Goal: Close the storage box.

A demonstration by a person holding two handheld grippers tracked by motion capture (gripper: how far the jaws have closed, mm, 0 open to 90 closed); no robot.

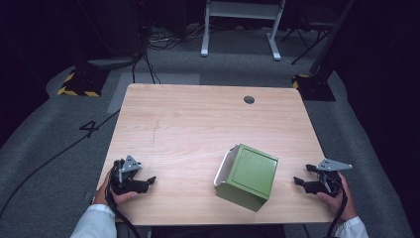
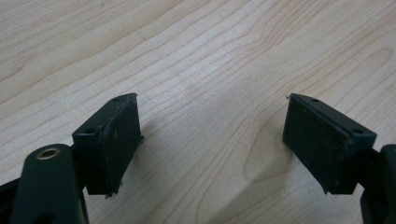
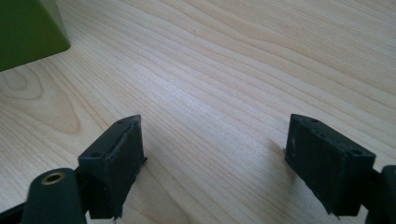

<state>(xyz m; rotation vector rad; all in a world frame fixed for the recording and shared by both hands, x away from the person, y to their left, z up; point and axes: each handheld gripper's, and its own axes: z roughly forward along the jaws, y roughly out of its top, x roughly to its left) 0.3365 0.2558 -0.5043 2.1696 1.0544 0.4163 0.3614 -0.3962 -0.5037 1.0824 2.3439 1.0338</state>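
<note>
While both grippers rest at near edge of light wooden desk (image 1: 198,124), green box-shaped container with white inner tray (image 1: 247,176) sits between them, toward near right corner, well apart from left. Right gripper (image 1: 303,183) nearer, jaws spread, nothing held; box lies ahead-left of them, green corner (image 3: 28,30) in right gripper view. Left gripper (image 1: 146,182) likewise released, empty. Box tilted, white rim facing far-left. Likely right hand reaches first.

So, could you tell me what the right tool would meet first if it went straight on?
Probably the green box: the open right tool points leftward at it, though its own view puts the box off-centre, so it might only graze.
</note>
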